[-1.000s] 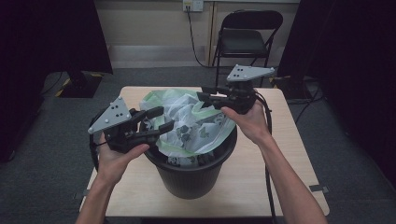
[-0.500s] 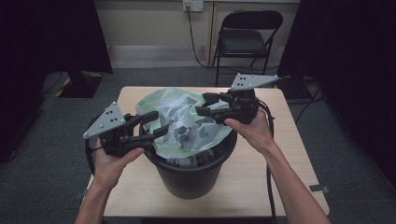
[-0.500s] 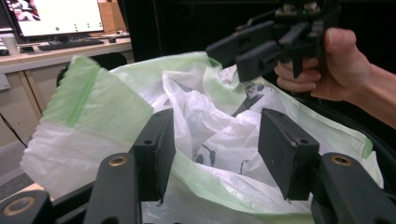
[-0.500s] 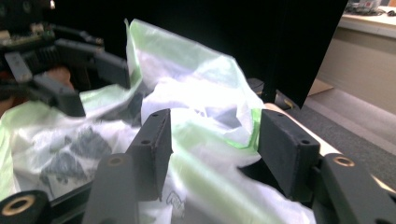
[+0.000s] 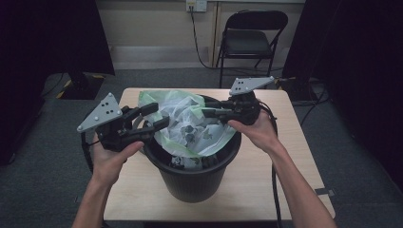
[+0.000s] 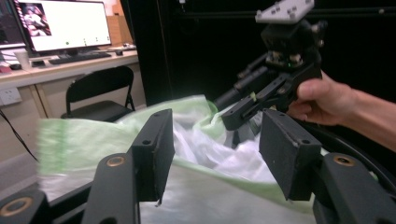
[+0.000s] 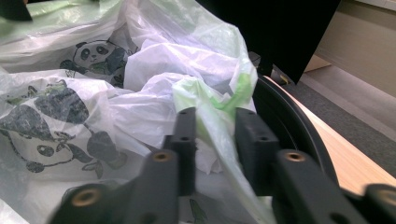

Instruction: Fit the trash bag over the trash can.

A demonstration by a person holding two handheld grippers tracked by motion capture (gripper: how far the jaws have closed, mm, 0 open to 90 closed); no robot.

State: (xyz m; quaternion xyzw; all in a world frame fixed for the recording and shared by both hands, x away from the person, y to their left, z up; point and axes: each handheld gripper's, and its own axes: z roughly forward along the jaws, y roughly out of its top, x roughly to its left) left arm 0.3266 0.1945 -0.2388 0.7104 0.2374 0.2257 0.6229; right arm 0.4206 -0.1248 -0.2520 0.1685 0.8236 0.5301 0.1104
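A black bin (image 5: 199,183) stands on the wooden table (image 5: 285,190), lined with a green-edged plastic bag (image 5: 190,118) printed with pandas. My right gripper (image 5: 211,110) reaches over the bin's far right rim. In the right gripper view it (image 7: 215,135) is shut on a bunched green edge of the bag (image 7: 154,70), beside the bin rim (image 7: 289,126). My left gripper (image 5: 157,116) hovers at the left rim. In the left gripper view its jaws (image 6: 217,149) stand wide apart, with the bag (image 6: 93,135) spread below and nothing pinched.
A black folding chair (image 5: 252,38) stands behind the table, near a wall socket with a cable. Bare tabletop (image 7: 350,158) lies to the right of the bin. Dark curtains hang on both sides. A desk with a monitor (image 6: 60,23) is farther off.
My right gripper has come down toward the bin's rim with the bag edge. My left gripper has drifted slightly to the left, still open.
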